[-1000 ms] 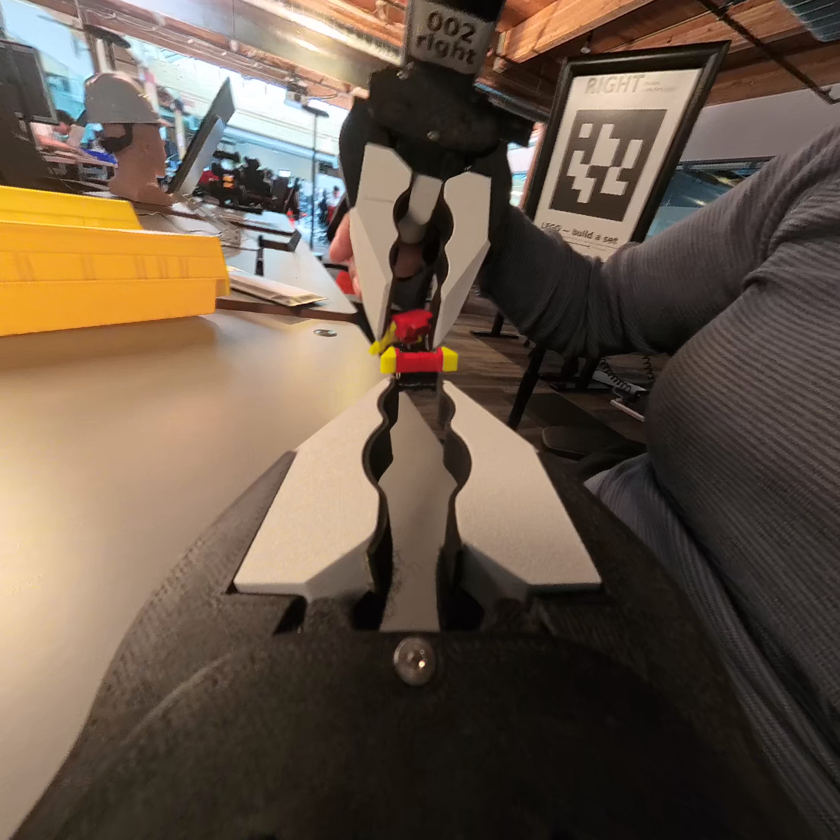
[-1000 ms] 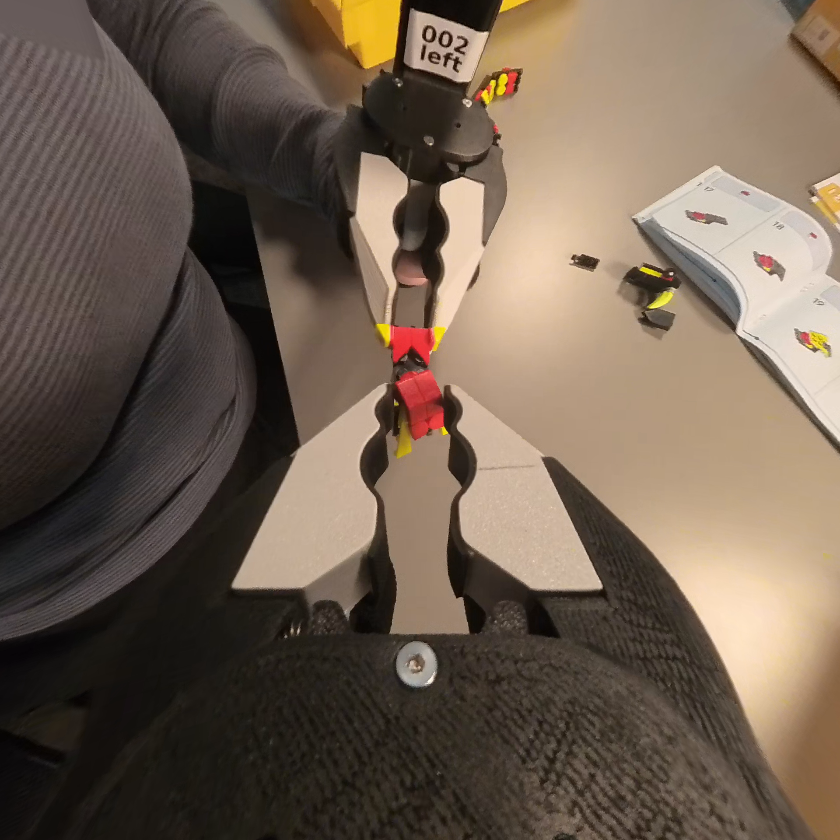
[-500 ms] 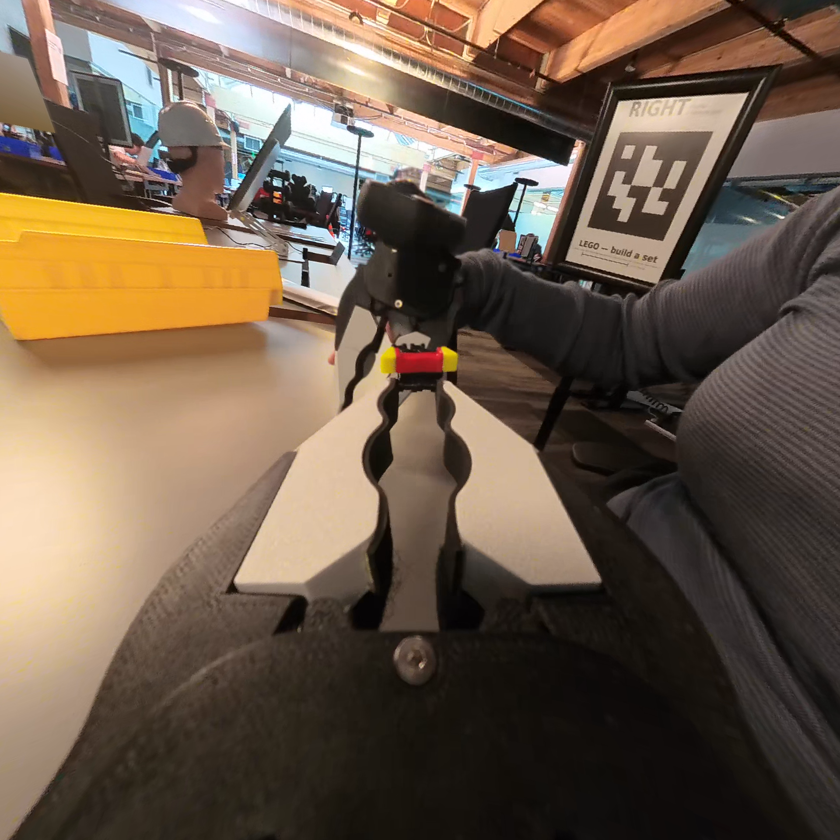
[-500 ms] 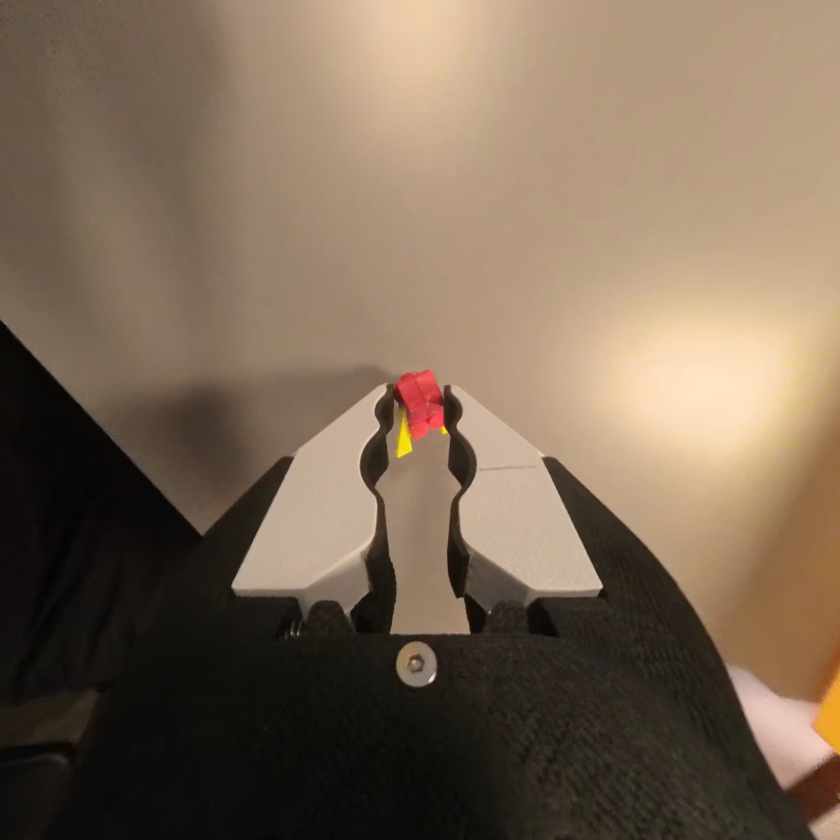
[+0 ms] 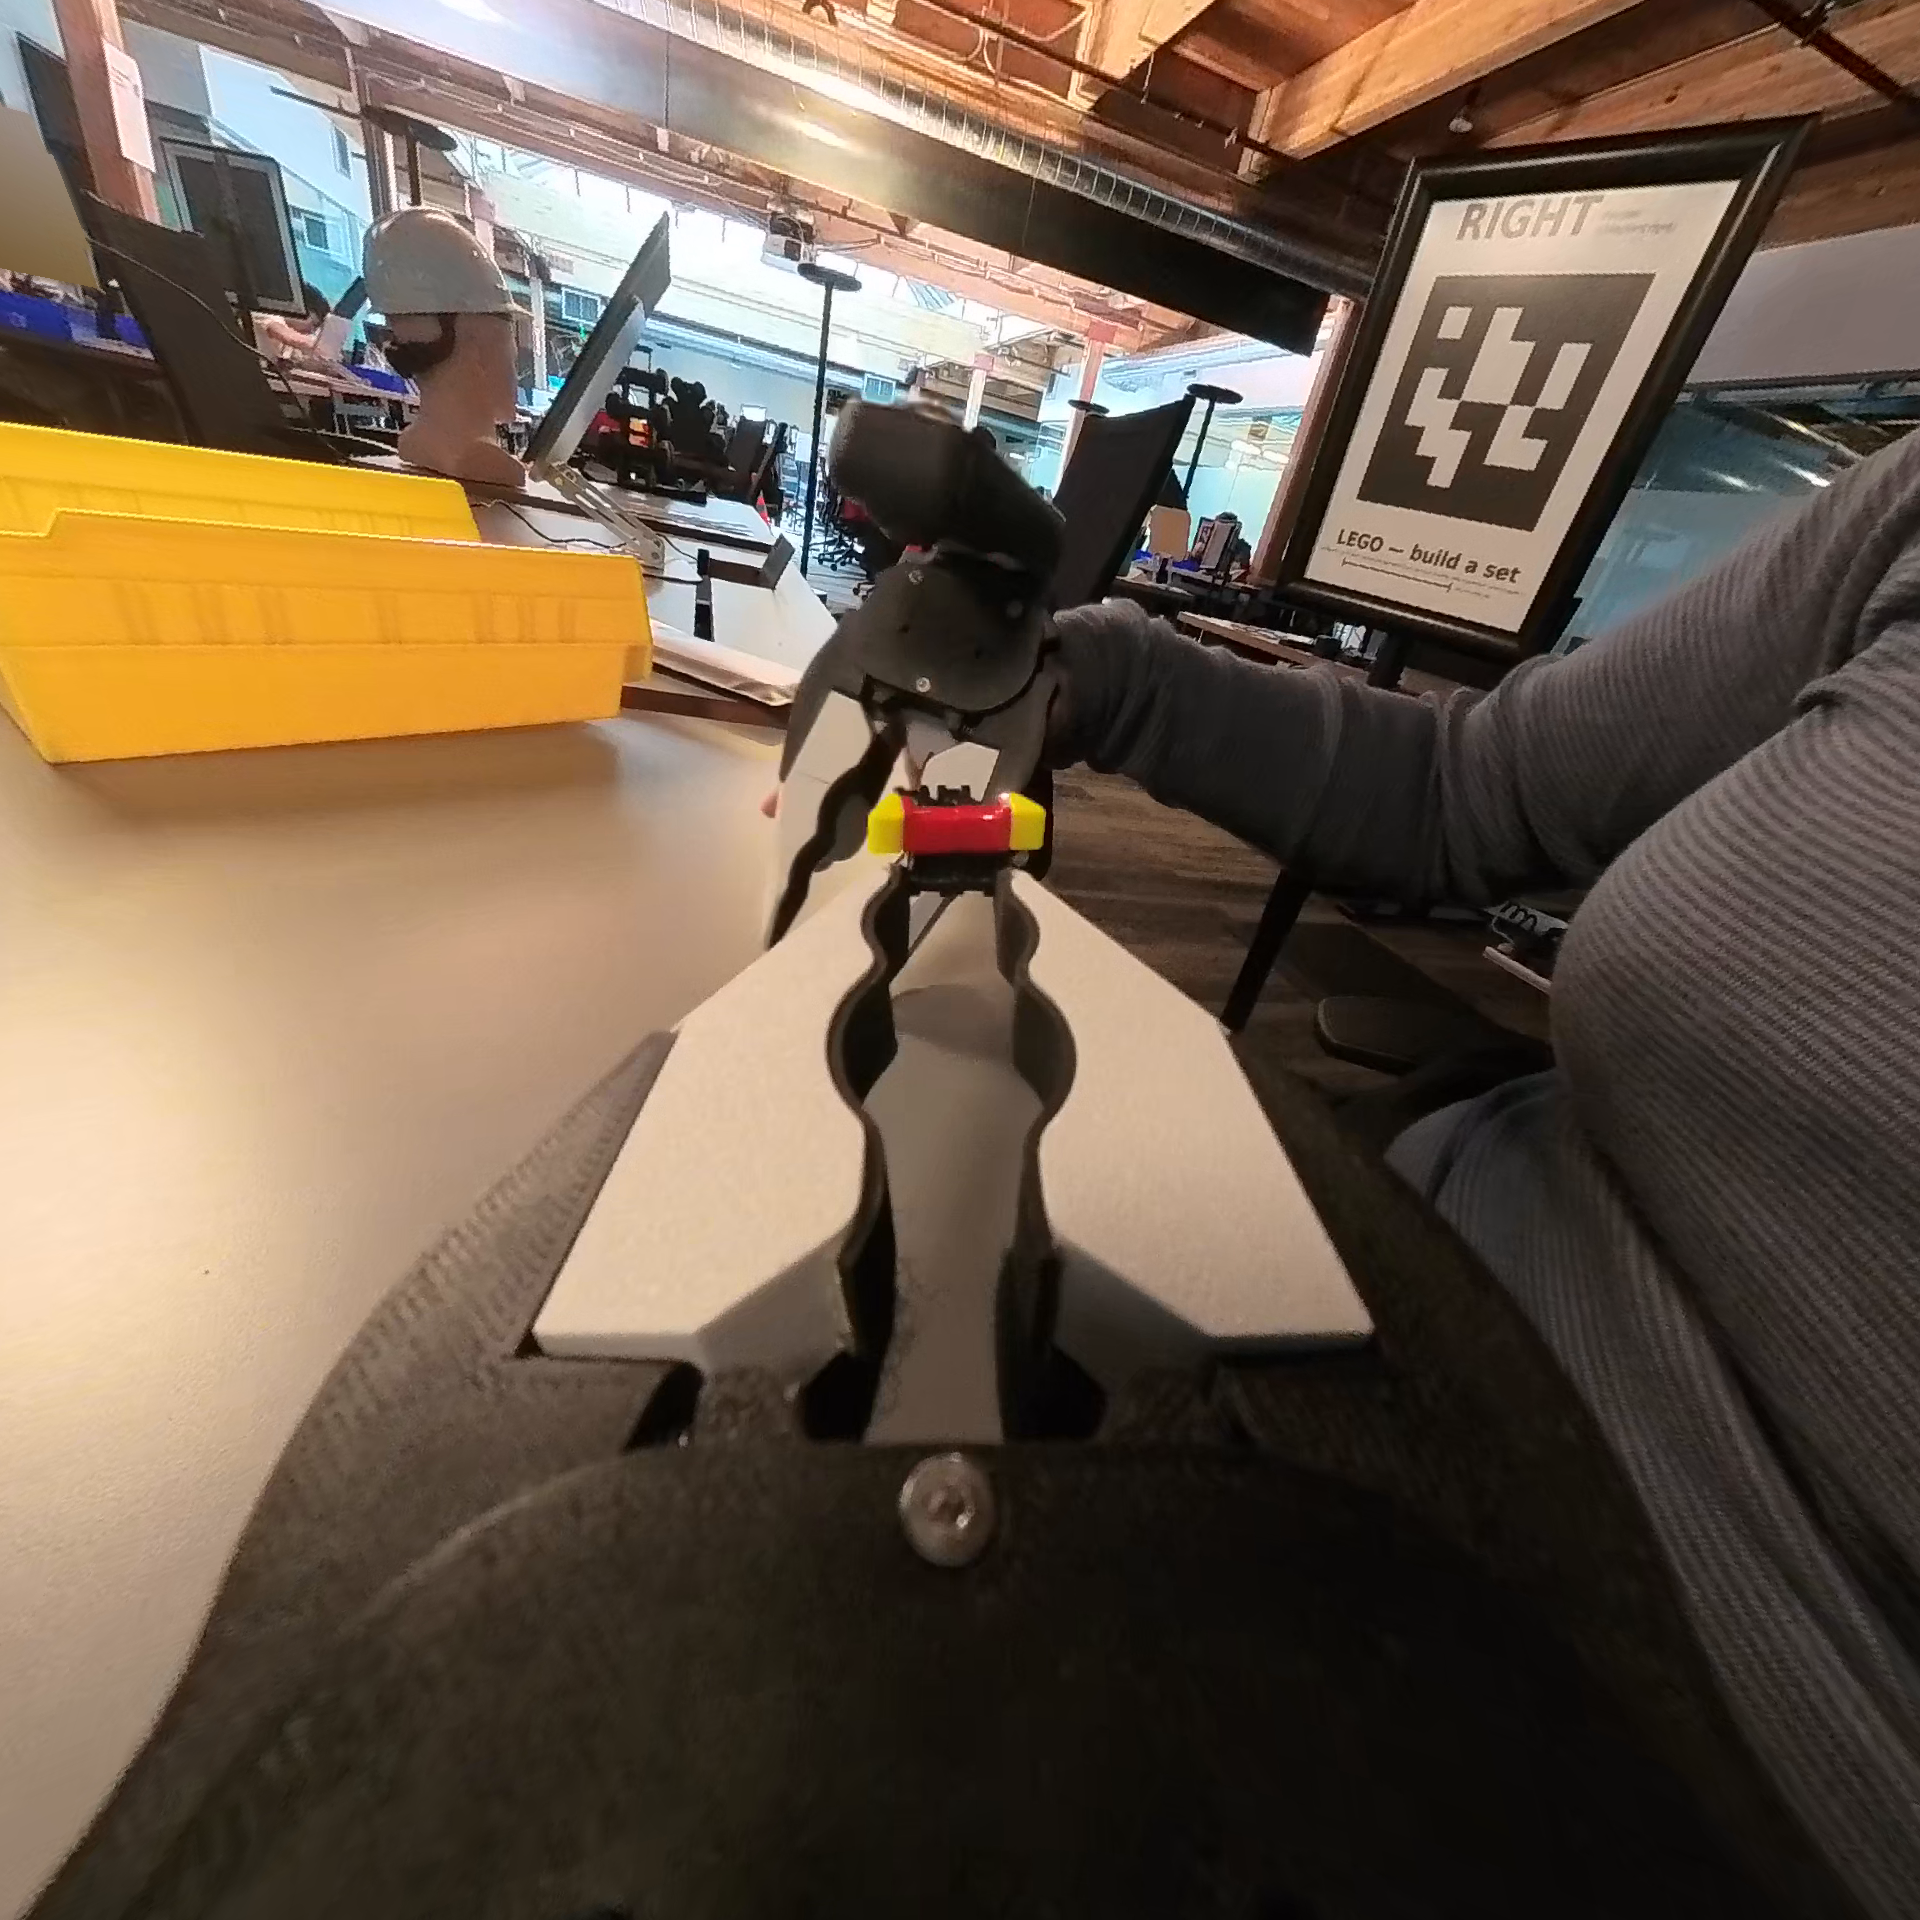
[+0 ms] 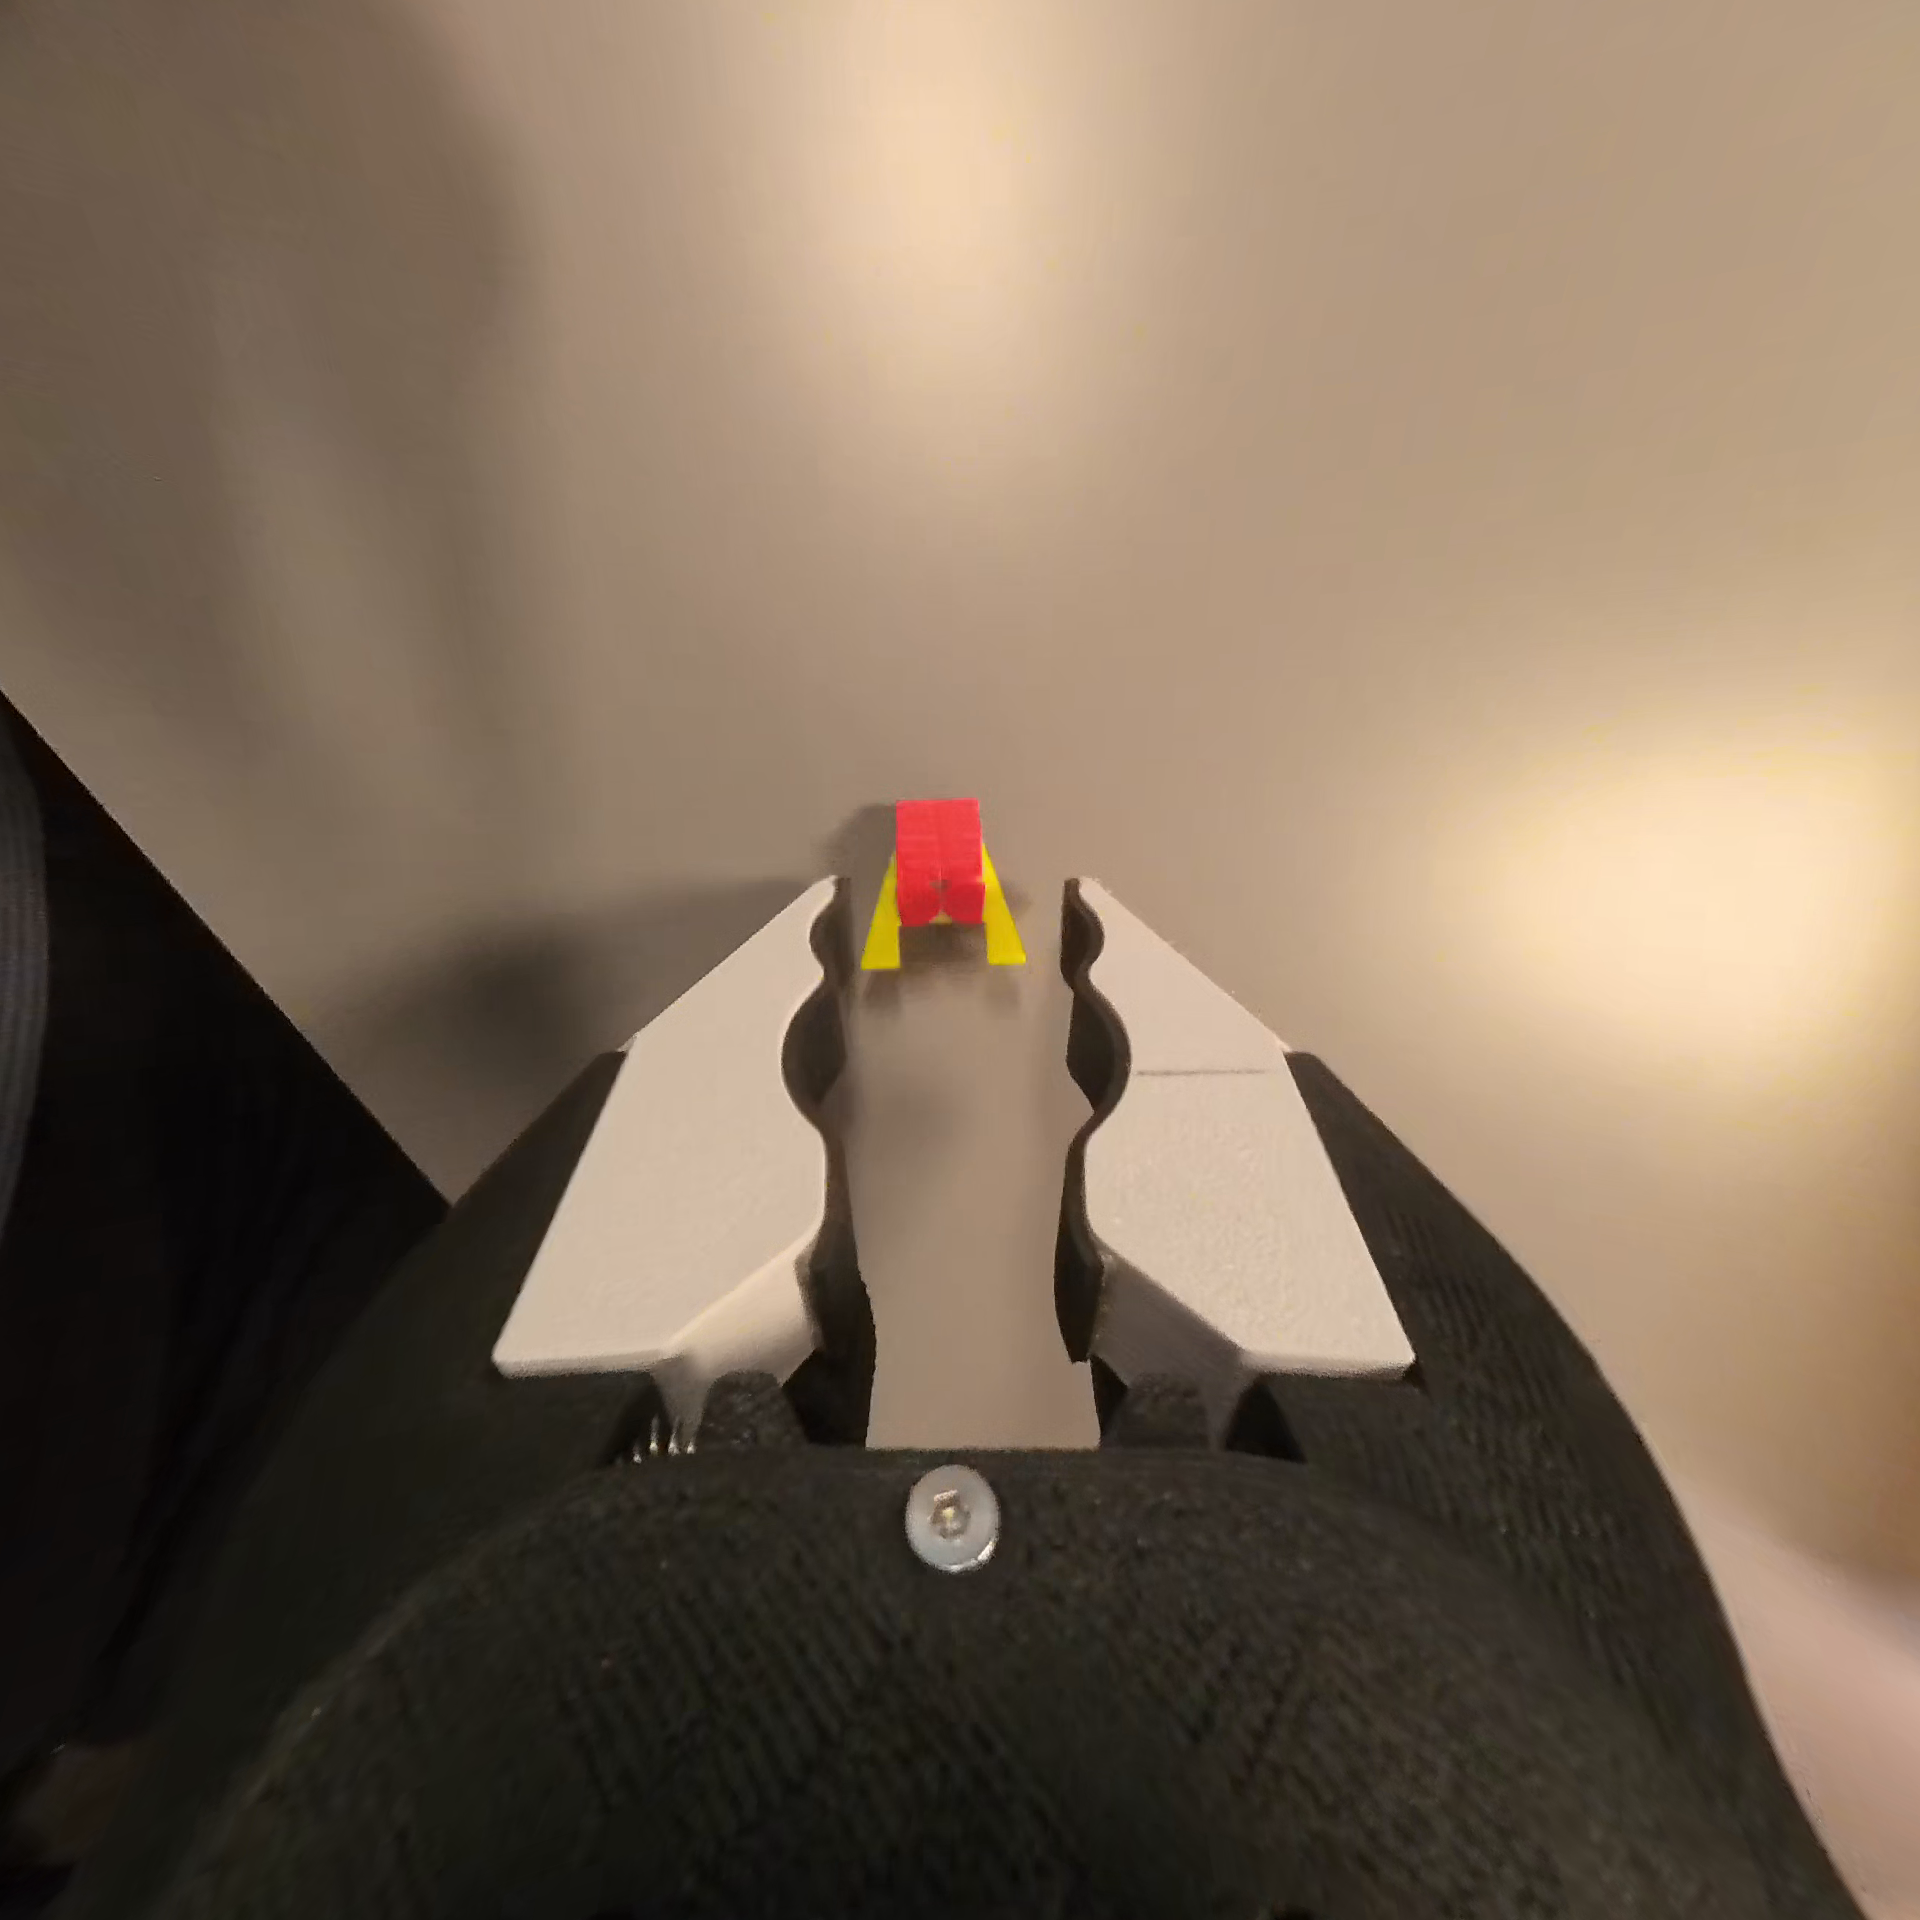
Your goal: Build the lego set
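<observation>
My left gripper (image 5: 951,883) is shut on a small lego assembly (image 5: 956,826) with a red middle, yellow ends and a black base, held at its fingertips above the table's edge. My right gripper (image 6: 953,883) points down at the tan table (image 6: 935,416) with its jaws open. A red and yellow lego piece (image 6: 938,862) rests on the table between the right fingertips (image 6: 821,904), with a gap on each side. In the left wrist view the right gripper's black housing (image 5: 951,634) shows just behind the held assembly, tilted down to the table.
A yellow bin (image 5: 312,613) stands on the table at the left. A framed sign (image 5: 1507,364) stands at the right rear. The person's grey sleeve (image 5: 1455,748) and body fill the right side. The table's edge (image 6: 208,935) runs along the lower left of the right wrist view. My right fingertips sit around 15 cm from my left ones.
My right gripper drew away from the left one, swung down to the table, then opened and let go of the red and yellow piece. My left gripper kept its hold.
</observation>
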Demonstrator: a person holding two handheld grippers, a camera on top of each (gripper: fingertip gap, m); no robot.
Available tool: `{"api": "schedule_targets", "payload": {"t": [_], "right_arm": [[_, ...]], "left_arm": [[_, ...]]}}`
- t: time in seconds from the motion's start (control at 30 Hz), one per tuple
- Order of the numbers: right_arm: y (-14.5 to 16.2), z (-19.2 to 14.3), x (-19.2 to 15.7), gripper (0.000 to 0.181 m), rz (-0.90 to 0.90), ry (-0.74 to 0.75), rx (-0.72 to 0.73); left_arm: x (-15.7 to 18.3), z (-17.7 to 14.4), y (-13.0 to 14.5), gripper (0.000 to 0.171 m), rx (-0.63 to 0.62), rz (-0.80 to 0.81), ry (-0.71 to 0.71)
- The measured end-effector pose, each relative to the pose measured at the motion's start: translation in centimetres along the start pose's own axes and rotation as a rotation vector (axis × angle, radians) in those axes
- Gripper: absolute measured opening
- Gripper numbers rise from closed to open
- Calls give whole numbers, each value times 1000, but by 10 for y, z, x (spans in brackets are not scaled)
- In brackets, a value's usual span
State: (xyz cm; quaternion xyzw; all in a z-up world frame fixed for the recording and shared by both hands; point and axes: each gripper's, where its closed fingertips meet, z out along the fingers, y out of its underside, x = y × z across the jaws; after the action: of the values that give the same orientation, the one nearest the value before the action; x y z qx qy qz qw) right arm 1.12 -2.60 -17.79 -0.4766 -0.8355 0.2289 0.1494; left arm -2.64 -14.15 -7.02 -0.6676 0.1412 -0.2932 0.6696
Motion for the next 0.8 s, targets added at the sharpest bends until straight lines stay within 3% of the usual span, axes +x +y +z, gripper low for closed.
{"api": "schedule_targets", "payload": {"t": [0.17, 0.37, 0.53, 0.67, 0.8], "right_arm": [[12, -1, -12, 38, 39, -35, -15], [0, -5, -46, 38, -13, -154, 47], [-13, -13, -33, 37, -42, -115, 144], [-21, -10, -28, 45, -176, -110, 236], [-19, 0, -25, 50, -235, -154, 227]], "left_arm": [[0, 0, 1, 15, -6, 0, 1], [-1, 0, 2, 15, -7, -5, 1], [0, 0, 3, 15, -15, -10, 10], [1, 0, 4, 15, -23, -17, 24], [2, 1, 7, 15, -33, -20, 32]]}}
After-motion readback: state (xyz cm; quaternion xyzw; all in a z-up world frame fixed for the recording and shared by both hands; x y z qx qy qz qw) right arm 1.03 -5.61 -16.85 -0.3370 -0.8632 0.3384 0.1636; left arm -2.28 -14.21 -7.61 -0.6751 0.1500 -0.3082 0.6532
